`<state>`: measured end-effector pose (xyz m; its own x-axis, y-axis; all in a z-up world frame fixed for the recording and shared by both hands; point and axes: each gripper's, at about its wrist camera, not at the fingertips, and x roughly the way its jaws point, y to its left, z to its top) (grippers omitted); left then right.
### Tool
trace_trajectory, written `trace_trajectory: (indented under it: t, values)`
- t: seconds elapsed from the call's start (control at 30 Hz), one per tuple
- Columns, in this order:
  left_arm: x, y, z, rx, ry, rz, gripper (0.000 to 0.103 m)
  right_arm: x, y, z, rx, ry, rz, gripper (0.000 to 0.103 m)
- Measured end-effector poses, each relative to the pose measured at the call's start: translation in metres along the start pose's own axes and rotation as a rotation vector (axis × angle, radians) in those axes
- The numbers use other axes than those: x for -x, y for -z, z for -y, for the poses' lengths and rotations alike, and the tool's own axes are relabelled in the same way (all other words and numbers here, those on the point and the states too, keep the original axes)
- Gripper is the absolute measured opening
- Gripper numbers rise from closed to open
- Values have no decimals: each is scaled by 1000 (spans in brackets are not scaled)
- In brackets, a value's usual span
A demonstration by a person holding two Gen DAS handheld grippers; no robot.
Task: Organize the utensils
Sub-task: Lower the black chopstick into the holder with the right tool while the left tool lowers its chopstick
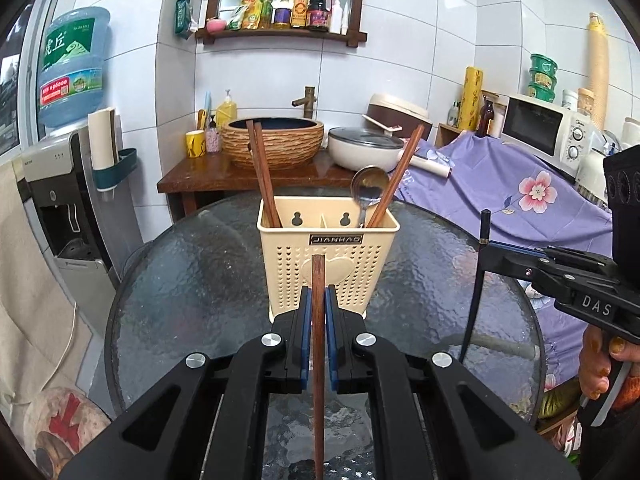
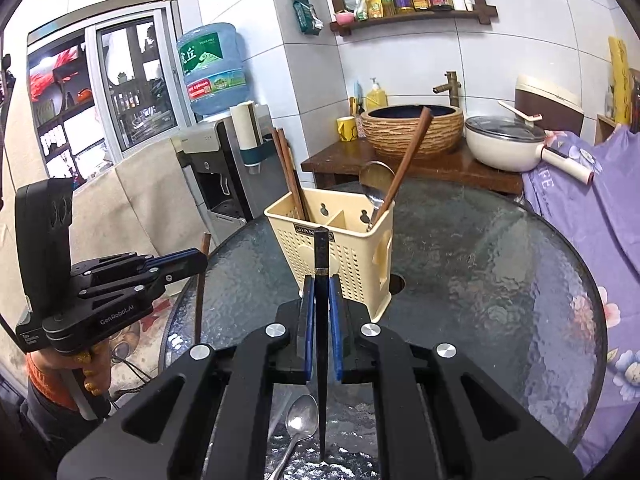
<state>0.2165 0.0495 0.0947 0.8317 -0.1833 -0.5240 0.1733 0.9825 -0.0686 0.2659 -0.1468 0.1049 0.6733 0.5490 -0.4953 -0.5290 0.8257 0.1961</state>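
While I hold both grippers over the round glass counter (image 1: 200, 280), the cream caddy (image 1: 328, 256) stands upright near its middle, split into two compartments. Its left compartment has two brown chopsticks (image 1: 262, 172) leaning left; its right compartment has a ladle (image 1: 369, 188) and one more brown chopstick (image 1: 396, 176) leaning right. My left gripper (image 1: 319, 320) has its jaws closed on a brown chopstick (image 1: 318, 360), held upright just in front of the caddy. My right gripper (image 2: 321, 320) has its jaws closed on a black chopstick (image 2: 321, 320), also upright, tip down near the counter, just in front of the caddy's corner. A steel spoon (image 2: 298, 428) lies on the counter beside that black tip, below my right gripper.
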Motion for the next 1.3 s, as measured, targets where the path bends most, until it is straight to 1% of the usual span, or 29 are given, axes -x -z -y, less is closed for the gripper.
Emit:
trace_trajectory:
  t: [0.5,0.83,0.93,1.07,1.17,1.3]
  values:
    - [20,-21,5,-37,-1,66,7,9,-22,-16,58,0,32,8]
    - [24,-49,7,-60,18,94,7,11,-44,-26,88,-28,37,8]
    - [27,-58,8,-67,27,102,7,15,-56,-29,102,-36,44,8]
    - [37,-82,8,-69,47,130,7,22,-80,-33,116,-45,68,8]
    - [44,-105,10,-76,48,153,6,27,-104,-34,119,-43,92,8]
    - [53,-141,11,-75,26,199,6,36,-139,-37,120,-34,131,8]
